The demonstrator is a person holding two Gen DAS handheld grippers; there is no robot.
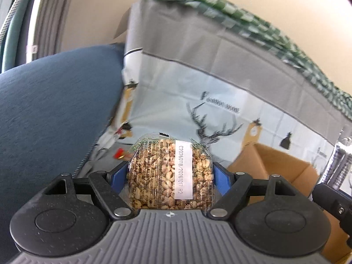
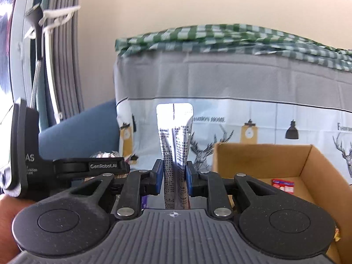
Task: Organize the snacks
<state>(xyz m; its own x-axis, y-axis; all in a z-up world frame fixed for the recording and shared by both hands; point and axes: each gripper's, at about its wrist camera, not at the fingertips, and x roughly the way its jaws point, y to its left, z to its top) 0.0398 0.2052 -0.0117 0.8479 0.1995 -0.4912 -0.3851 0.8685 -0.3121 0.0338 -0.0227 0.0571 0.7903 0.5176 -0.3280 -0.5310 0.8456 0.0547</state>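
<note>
My left gripper (image 1: 170, 171) is shut on a clear packet of puffed grain snack (image 1: 169, 176) with a white date sticker, its blue pads pressing both sides. In the right wrist view my right gripper (image 2: 174, 173) is shut on a slim silver sachet (image 2: 175, 140) that stands upright between its blue pads. Both packets are lifted off the surface. A brown cardboard box (image 2: 316, 171) lies open to the right, with a red and white packet (image 2: 283, 186) on its floor. The same box (image 1: 275, 165) shows in the left wrist view, where the silver sachet (image 1: 338, 165) appears at the right edge.
A cloth with deer and lamp prints (image 2: 264, 127) drapes a raised surface behind, topped by green checked fabric (image 2: 220, 37). A blue cushion (image 1: 55, 110) fills the left. A foil-wrapped item (image 2: 105, 155) sits behind the left gripper's body (image 2: 88, 167). A hand (image 2: 8, 226) shows at lower left.
</note>
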